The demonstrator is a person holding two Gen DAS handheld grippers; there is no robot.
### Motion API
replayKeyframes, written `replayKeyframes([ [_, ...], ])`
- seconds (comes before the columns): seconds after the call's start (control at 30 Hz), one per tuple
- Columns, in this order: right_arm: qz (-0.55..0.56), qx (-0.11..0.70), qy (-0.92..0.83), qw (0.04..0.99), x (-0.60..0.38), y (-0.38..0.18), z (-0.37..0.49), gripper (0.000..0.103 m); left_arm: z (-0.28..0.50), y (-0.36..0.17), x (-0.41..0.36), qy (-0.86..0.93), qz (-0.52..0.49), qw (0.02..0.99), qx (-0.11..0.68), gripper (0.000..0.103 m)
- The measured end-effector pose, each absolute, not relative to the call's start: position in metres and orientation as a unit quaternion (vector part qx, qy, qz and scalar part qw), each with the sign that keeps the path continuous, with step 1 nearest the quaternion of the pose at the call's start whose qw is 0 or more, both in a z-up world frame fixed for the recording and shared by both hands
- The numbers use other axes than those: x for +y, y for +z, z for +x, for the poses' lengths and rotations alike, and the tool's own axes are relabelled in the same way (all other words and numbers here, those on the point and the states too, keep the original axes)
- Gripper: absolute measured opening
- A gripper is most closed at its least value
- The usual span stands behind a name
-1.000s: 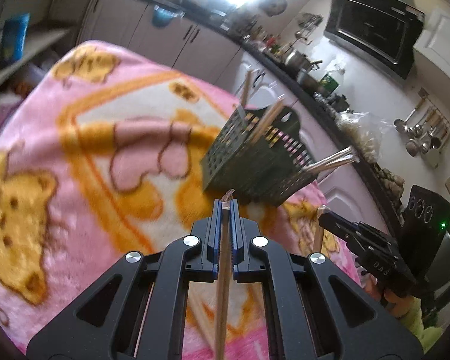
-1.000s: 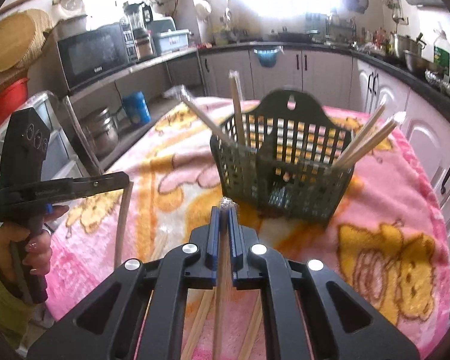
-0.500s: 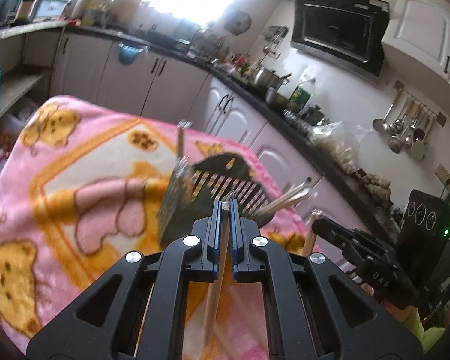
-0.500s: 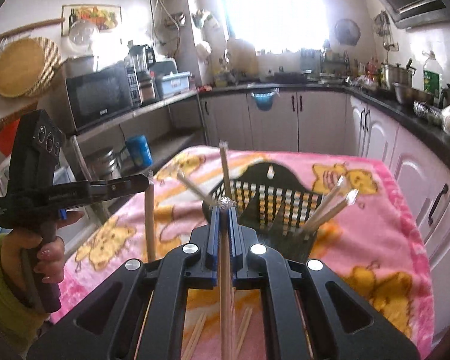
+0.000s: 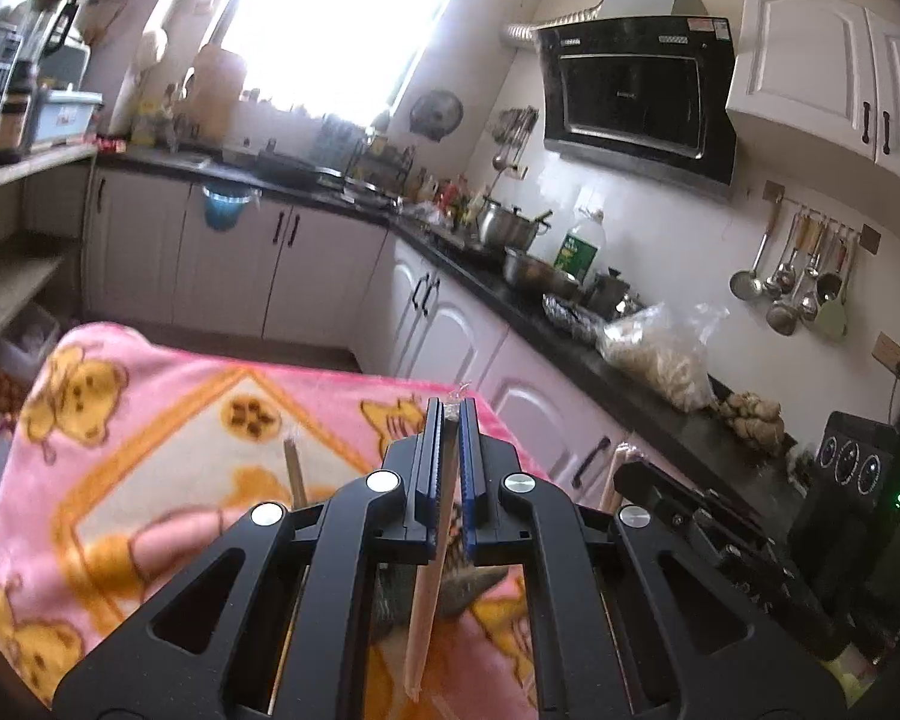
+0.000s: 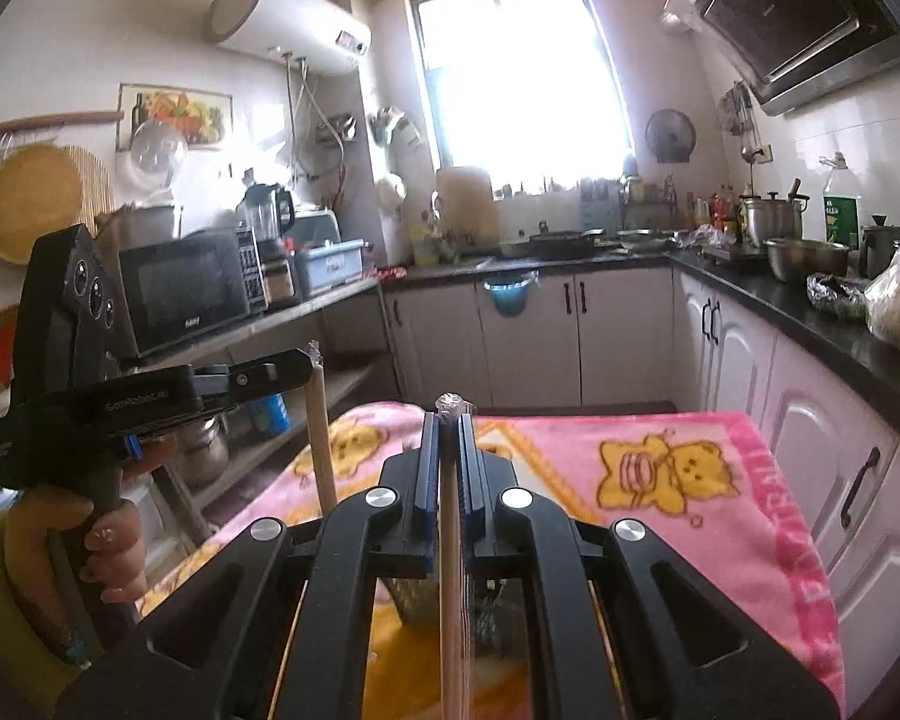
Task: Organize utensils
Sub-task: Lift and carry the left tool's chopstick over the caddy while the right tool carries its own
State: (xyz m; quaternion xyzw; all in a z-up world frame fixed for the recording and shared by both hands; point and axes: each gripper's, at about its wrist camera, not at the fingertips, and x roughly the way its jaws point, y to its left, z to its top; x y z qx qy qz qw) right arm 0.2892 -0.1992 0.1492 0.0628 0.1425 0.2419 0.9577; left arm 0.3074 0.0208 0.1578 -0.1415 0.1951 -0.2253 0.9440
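Both hand-held grippers, left (image 5: 448, 420) and right (image 6: 448, 420), have lifted, each clamped on a pale wooden chopstick (image 5: 429, 588), above the now mostly hidden dark green slotted basket (image 6: 414, 603), ready for dropping in.

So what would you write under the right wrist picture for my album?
Right gripper and left gripper each hold a wrapped chopstick upright above the pink bear blanket in a sunny kitchen.

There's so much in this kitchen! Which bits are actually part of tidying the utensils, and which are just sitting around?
Part of the job:
left gripper clamping a chopstick
right gripper clamping a wrapped chopstick
green basket

Just lying about:
microwave
hanging ladles
steel pot
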Motion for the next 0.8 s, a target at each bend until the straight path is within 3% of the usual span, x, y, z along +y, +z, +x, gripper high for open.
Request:
replayKeyframes([
  [0.47, 0.072, 0.093, 0.199, 0.973, -0.206, 0.159, 0.341, 0.006, 0.35, 0.176, 0.003, -0.18, -0.103, 0.969, 0.133, 0.001],
  [0.8, 0.093, 0.08, 0.16, 0.979, -0.216, 0.145, 0.37, 0.006, 0.367, 0.158, 0.002, -0.158, -0.095, 0.977, 0.107, 0.001],
])
